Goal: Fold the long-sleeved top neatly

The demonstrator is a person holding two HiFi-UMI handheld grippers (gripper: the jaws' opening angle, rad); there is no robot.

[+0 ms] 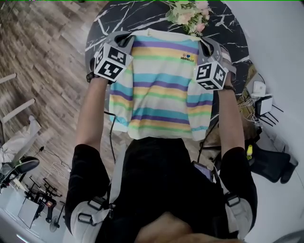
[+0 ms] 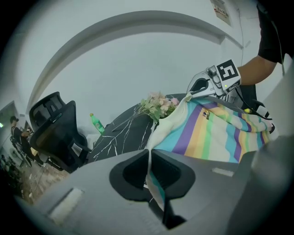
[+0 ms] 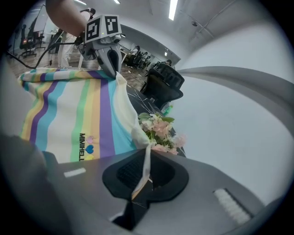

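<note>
Head view first: the top (image 1: 159, 90) is stretched out between both hands, collar end far from the person over the dark table (image 1: 142, 14), hem near the person's waist, so its long axis runs straight away from the body, logo side up. The left gripper (image 1: 124, 40) has one shoulder corner, the right gripper (image 1: 205, 46) has the other, and the shoulder line runs level across from one to the other; neither hand is nearer, as both are already on the cloth. Flowers (image 1: 190, 12) sit just beyond the collar, which is worth watching if the top gets laid down there. Over to the left gripper view: the jaws are closed tight on a thin edge of striped fabric, and the top fans off to the right toward the other gripper. Now the right gripper view: those jaws are pinched shut on a cream edge too, with the top spreading away to the left. Whether the hem touches anything, I can't tell.
</note>
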